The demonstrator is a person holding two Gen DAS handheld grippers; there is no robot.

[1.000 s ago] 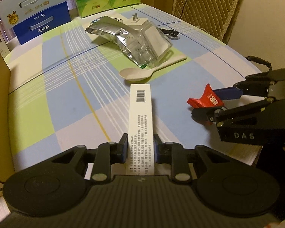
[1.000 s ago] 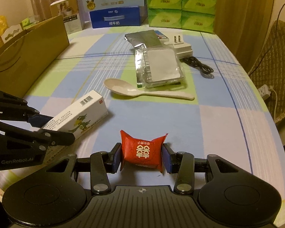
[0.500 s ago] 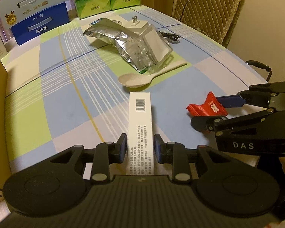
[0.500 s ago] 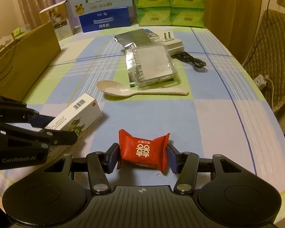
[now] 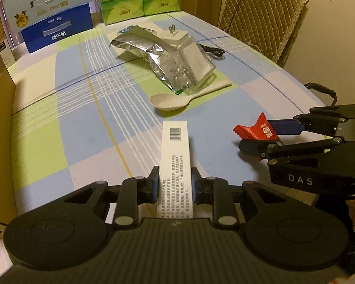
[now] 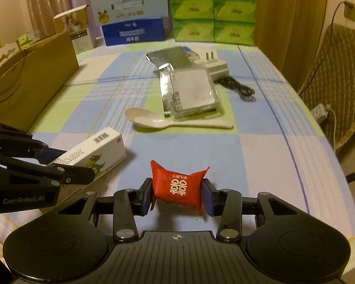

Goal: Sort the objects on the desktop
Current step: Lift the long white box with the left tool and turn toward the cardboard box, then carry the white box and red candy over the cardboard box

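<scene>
My left gripper [image 5: 175, 184] is shut on the near end of a long white medicine box [image 5: 175, 151] with a barcode, which points away along the table. From the right wrist view the same box [image 6: 94, 151] sticks out of the left gripper [image 6: 75, 165], low over the checked tablecloth. My right gripper [image 6: 177, 195] is shut on a red candy packet [image 6: 177, 187] with white characters. In the left wrist view that packet [image 5: 255, 131] sits between the right gripper's fingers [image 5: 265, 137], to the right of the box.
Farther back lie a cream spoon [image 6: 158, 122], a silver foil bag [image 6: 187, 90] and a white plug with a black cable [image 6: 215, 67]. An open cardboard box [image 6: 30, 80] stands at left. A blue milk carton [image 6: 135, 32] and green tissue packs [image 6: 213, 9] line the back; a padded chair [image 5: 262, 16] is at right.
Both grippers keep their hold. Both cameras have lifted or tilted slightly, so the spoon and foil bag sit lower in the views than a second ago.
</scene>
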